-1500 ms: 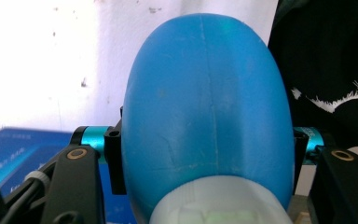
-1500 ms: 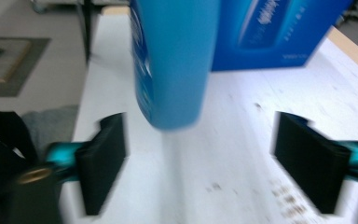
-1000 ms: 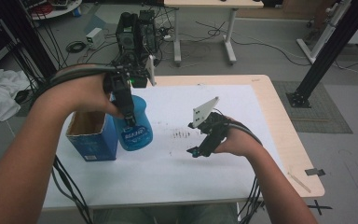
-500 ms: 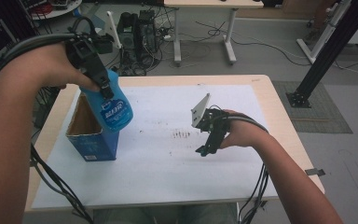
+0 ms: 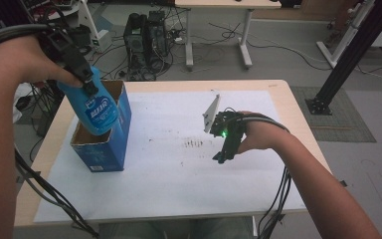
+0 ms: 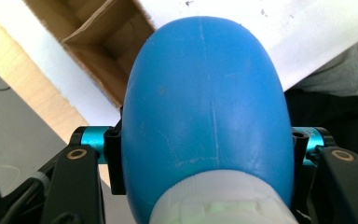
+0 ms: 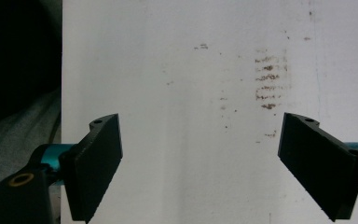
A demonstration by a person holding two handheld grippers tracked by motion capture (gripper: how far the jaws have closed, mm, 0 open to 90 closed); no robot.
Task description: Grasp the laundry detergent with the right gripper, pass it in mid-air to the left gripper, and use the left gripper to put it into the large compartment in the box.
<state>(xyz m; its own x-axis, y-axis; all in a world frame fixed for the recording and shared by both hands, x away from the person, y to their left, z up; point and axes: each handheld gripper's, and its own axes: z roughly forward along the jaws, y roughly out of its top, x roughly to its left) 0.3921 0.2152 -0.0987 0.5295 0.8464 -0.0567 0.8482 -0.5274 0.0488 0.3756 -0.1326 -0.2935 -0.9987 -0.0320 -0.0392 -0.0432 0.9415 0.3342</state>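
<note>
Since the earlier frames, the left gripper (image 5: 82, 74) has carried the blue bottle (image 5: 97, 112) up from the table and leftward; the bottle now hangs over the open top of the blue cardboard box (image 5: 107, 144). The right gripper (image 5: 226, 144) has kept its place over the white sheet (image 5: 179, 184).

Left side: in the left gripper view, the jaws are clamped on the bottle (image 6: 205, 102) just above its white cap end, one pad on each flank. The bottle hangs base-down, its lower part level with or just inside the box opening; contact with the box walls cannot be determined. The box interior (image 6: 102, 42) lies below the bottle and appears empty.

Right side: in the right gripper view, the jaws stand wide apart with nothing between them, above a patch of brown marks (image 7: 270, 79) on the sheet.

Progress assessment: pick-up and transfer are judged complete. Remaining steps: lower the bottle fully into the box, release the grip, withdraw the left gripper.
</note>
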